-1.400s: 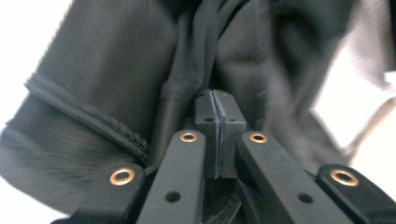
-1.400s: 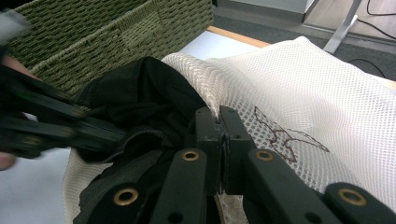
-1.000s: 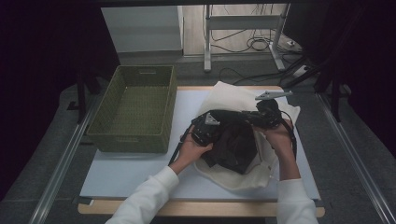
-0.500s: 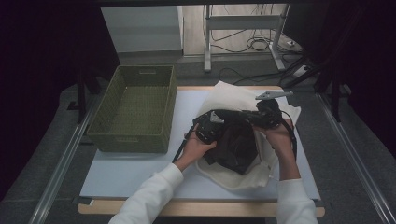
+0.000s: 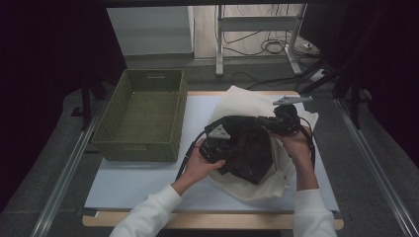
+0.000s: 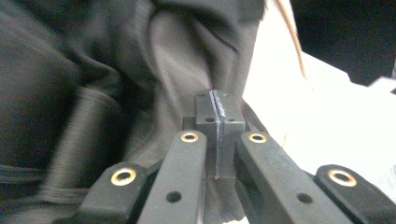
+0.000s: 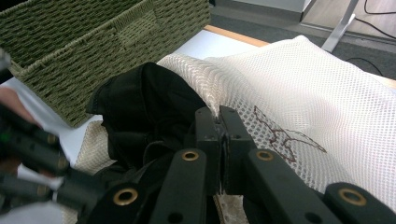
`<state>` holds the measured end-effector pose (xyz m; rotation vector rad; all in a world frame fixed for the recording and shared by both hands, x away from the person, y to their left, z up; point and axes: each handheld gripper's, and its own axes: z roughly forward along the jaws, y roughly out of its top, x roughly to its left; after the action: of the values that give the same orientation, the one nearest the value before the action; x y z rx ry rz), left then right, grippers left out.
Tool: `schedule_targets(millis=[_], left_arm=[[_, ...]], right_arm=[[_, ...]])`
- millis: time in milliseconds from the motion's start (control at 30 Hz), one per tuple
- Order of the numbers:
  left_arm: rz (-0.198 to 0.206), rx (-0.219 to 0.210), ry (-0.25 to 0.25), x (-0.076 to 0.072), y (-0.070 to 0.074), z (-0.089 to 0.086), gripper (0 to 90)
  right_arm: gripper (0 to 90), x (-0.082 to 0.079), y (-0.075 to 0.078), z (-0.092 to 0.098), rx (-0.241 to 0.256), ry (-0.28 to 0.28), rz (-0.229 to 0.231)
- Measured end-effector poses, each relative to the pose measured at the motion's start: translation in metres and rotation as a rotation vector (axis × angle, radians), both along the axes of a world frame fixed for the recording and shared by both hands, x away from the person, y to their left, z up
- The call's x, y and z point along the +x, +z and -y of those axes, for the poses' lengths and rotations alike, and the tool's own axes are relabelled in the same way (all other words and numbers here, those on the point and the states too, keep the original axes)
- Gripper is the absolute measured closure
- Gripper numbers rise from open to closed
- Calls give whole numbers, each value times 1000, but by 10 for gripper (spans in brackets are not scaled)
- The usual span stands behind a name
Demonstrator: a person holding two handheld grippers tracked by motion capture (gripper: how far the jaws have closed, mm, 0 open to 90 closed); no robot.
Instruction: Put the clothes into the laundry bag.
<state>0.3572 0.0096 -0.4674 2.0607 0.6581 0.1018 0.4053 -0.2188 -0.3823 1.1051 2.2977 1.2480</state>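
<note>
- one black garment [image 5: 249, 150], bunched up, sitting half inside one cream mesh bag [image 5: 247, 106] on the counter [image 5: 143, 177]
- left claw [image 6: 218, 112] is clamped on the dark fabric
- right claw [image 7: 220, 122] pinches the bag's mesh edge
- one green woven basket [image 5: 141, 112] just left of them

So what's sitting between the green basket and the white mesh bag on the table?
In the high view, the left tongs with their hand and cable lie between the basket and the mesh bag, over bare white tabletop.
</note>
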Motion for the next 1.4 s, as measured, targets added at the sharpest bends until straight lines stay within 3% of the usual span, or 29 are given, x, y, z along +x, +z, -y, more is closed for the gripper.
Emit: schedule_targets(millis=[167,267,300,467,600,867,1067,1133,1167,1233,1300,1400], left_arm=[[-6,83,46,6,-20,14,900],[-9,87,71,10,-25,18,900],[10,124,82,13,-28,23,900],[33,177,120,21,-32,35,900],[10,188,152,31,-33,41,900],[24,225,198,46,-31,56,900],[32,225,216,51,-31,61,900],[23,207,220,52,-32,60,900],[11,177,211,51,-32,58,900],[14,175,196,50,-31,55,900],[-1,130,185,45,-29,50,900],[7,118,170,41,-26,45,900]], right_arm=[[880,0,0,-1,-4,1,1],[880,-1,0,-2,-9,3,1],[880,-1,1,-2,-11,3,0],[880,-2,1,-4,-20,3,1],[880,-3,2,-5,-28,2,1],[881,-3,3,-3,-21,3,1],[881,-6,4,-9,-30,20,6],[881,-7,4,-13,-43,28,9],[881,-7,3,-13,-43,28,10],[881,-6,3,-12,-39,28,8],[880,-4,2,-9,-21,23,0],[881,-4,2,-7,-16,22,-3]])
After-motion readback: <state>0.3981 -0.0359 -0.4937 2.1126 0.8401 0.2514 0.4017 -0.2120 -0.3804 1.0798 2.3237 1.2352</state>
